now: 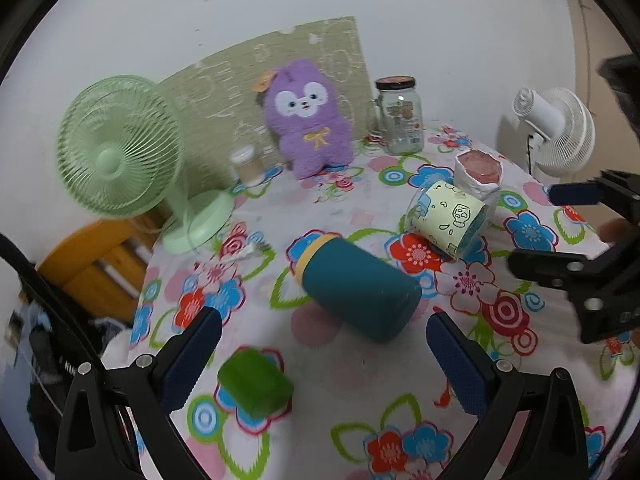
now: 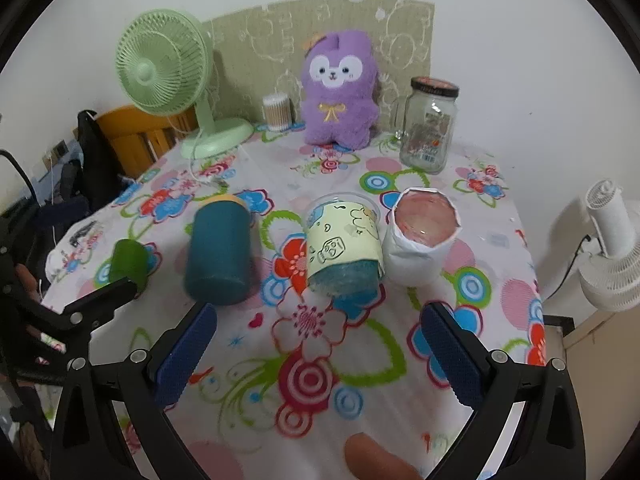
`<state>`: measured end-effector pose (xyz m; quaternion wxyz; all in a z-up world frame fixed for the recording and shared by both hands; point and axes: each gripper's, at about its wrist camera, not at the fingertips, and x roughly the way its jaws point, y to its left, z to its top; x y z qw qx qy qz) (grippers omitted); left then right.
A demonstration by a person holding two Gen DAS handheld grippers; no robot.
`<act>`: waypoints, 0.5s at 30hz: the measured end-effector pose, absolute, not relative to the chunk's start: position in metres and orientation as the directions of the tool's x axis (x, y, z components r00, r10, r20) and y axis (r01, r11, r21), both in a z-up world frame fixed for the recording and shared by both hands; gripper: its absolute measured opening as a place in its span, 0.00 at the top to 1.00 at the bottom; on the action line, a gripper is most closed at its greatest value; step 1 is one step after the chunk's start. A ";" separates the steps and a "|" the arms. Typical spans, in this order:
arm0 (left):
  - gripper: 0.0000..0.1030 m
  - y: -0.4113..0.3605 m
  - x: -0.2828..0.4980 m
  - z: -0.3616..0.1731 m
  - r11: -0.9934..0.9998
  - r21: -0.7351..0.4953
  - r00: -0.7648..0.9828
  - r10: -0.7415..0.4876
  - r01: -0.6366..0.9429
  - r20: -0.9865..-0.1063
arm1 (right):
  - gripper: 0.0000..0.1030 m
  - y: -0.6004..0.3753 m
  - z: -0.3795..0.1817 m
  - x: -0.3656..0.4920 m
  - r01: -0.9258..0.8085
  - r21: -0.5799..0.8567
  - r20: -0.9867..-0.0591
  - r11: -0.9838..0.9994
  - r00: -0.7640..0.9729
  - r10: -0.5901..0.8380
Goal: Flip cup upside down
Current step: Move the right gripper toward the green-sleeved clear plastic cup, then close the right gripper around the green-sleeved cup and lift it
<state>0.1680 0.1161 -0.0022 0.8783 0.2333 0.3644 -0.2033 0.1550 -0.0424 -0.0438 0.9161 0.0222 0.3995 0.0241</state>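
Several cups are on the flowered tablecloth [image 1: 360,400]. A teal cup [image 1: 356,284] [image 2: 218,252] with a yellow rim lies on its side. A clear plastic cup [image 1: 448,216] [image 2: 344,248] with a yellow label also lies on its side. Beside it a white paper-wrapped cup [image 1: 478,174] [image 2: 420,240] stands upright, pink inside. A small green cup [image 1: 256,384] [image 2: 128,260] lies tipped near the left edge. My left gripper [image 1: 324,344] is open just short of the teal cup. My right gripper [image 2: 320,336] [image 1: 560,228] is open, in front of the clear cup. Neither holds anything.
At the back stand a green fan [image 1: 116,148], a purple plush toy [image 1: 308,116], a glass jar [image 1: 400,116] and a cotton swab tub [image 1: 248,164]. A white fan [image 1: 556,128] stands off the table's right side. A wooden chair [image 1: 92,264] is at the left.
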 end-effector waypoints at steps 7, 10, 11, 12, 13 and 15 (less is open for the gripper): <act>0.00 0.099 0.203 -0.016 0.787 0.248 0.603 -0.189 0.565 -0.775 | 0.00 -0.054 -0.066 0.194 -0.017 0.074 -0.768 0.997 0.637 0.067; 0.00 0.094 0.216 -0.022 0.787 0.243 0.589 -0.182 0.567 -0.787 | 0.01 -0.057 -0.072 0.206 -0.017 0.079 -0.774 0.997 0.629 0.072; 0.00 0.092 0.221 -0.025 0.787 0.244 0.586 -0.176 0.567 -0.791 | 0.01 -0.057 -0.074 0.209 -0.019 0.081 -0.778 0.997 0.624 0.075; 0.00 0.091 0.223 -0.026 0.787 0.245 0.585 -0.174 0.566 -0.792 | 0.01 -0.057 -0.076 0.213 -0.023 0.084 -0.781 0.996 0.619 0.080; 0.00 0.090 0.226 -0.027 0.789 0.245 0.584 -0.171 0.564 -0.794 | 0.01 -0.058 -0.078 0.217 -0.026 0.085 -0.784 0.996 0.615 0.083; 0.00 0.089 0.231 -0.030 0.788 0.243 0.580 -0.170 0.566 -0.797 | 0.01 -0.058 -0.082 0.224 -0.030 0.089 -0.790 0.996 0.607 0.089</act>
